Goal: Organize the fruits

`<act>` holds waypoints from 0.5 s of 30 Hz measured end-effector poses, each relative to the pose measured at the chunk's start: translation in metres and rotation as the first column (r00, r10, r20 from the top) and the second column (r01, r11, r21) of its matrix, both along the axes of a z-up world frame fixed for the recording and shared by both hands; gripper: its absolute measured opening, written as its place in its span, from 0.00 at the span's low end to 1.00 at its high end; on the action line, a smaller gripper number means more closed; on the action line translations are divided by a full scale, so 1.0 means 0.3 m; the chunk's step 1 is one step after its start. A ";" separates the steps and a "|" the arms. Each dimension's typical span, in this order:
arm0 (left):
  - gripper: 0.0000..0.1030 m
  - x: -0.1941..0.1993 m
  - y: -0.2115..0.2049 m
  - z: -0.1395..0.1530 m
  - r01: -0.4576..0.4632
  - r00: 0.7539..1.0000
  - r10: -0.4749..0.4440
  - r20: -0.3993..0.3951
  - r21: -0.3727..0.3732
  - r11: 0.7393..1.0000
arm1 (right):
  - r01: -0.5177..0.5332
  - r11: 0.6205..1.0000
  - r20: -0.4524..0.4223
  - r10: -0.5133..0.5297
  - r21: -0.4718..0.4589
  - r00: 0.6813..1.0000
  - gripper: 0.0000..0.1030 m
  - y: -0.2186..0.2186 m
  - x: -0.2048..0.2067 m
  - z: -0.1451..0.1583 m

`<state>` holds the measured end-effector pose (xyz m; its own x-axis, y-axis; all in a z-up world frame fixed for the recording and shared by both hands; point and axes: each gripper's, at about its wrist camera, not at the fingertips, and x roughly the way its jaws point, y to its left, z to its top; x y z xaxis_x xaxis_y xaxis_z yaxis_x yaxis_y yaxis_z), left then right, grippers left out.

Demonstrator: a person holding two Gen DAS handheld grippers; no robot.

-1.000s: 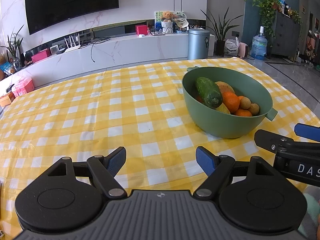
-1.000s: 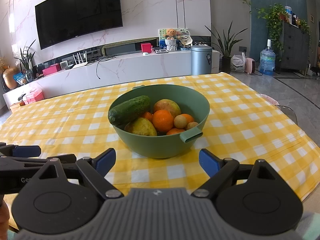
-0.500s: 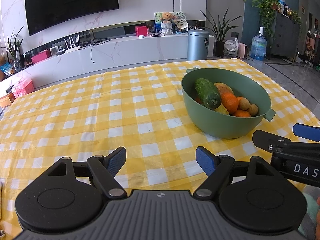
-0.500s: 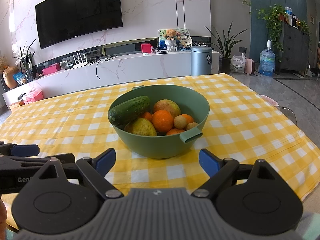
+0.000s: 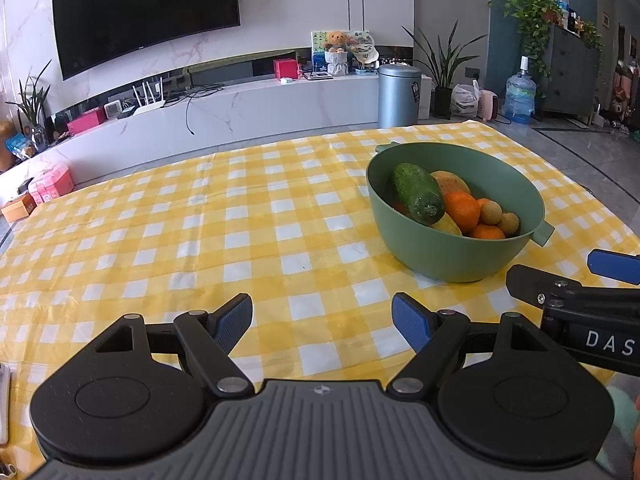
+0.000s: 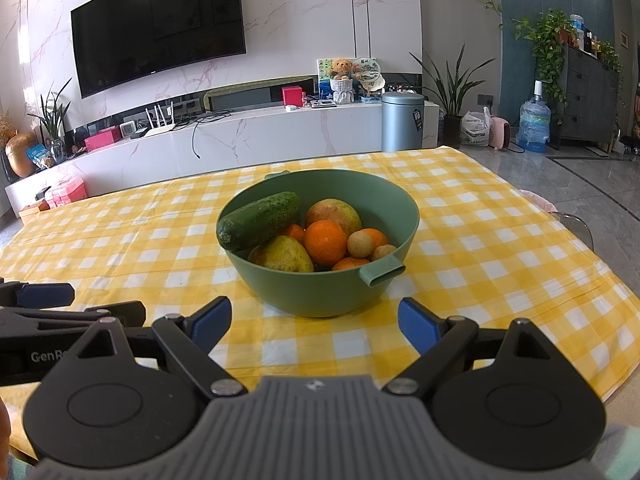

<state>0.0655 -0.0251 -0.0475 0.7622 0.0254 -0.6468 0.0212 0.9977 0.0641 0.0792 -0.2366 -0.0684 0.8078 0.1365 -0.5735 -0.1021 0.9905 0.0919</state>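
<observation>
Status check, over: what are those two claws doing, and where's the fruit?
Left gripper open, empty. Right gripper open, empty, facing green bowl. Cucumber on top of the fruit, all in bowl. Nothing in the way.

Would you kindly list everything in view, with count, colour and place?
bowl: one, green, on the tablecloth
cucumber: one, dark green, leaning on the bowl's left rim
oranges: about four, in the bowl
pears: two, yellow-green, in the bowl
small round fruits: two, tan, near the bowl's handle
tablecloth: one, yellow-white check
television: one, black, on the wall
bin: one, grey, behind the table
left gripper: open, empty
right gripper: open, empty
</observation>
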 end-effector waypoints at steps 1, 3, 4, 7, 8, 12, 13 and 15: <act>0.90 0.000 0.000 0.000 -0.001 1.000 0.001 0.001 0.002 1.000 | 0.000 1.000 0.000 0.000 0.000 1.000 0.84 0.000 0.000 0.000; 0.90 0.001 0.001 -0.002 -0.006 1.000 0.006 0.004 0.007 1.000 | 0.000 1.000 0.000 0.000 -0.001 1.000 0.84 0.001 0.000 0.000; 0.90 0.001 0.000 -0.002 -0.007 1.000 0.007 0.006 0.010 1.000 | 0.000 1.000 0.000 0.000 -0.001 1.000 0.84 0.001 0.000 0.000; 0.90 0.002 0.000 -0.005 -0.007 1.000 0.007 0.007 0.014 1.000 | 0.000 1.000 0.000 0.000 -0.001 1.000 0.84 -0.002 0.000 0.001; 0.90 0.003 0.000 -0.006 -0.005 1.000 0.005 0.006 0.011 1.000 | 0.000 1.000 0.000 0.000 -0.001 1.000 0.84 0.002 0.000 0.000; 0.90 0.002 0.000 -0.008 -0.004 1.000 0.004 0.005 0.004 1.000 | 0.000 1.000 0.000 0.000 -0.001 1.000 0.84 -0.001 0.000 0.000; 0.90 0.002 0.000 -0.007 -0.006 1.000 0.006 0.006 0.006 1.000 | 0.000 1.000 0.000 0.000 -0.001 1.000 0.84 0.001 0.000 0.000; 0.90 0.002 0.001 -0.008 -0.008 1.000 0.008 0.006 0.009 1.000 | 0.000 1.000 0.000 0.000 0.000 1.000 0.84 -0.001 0.000 0.000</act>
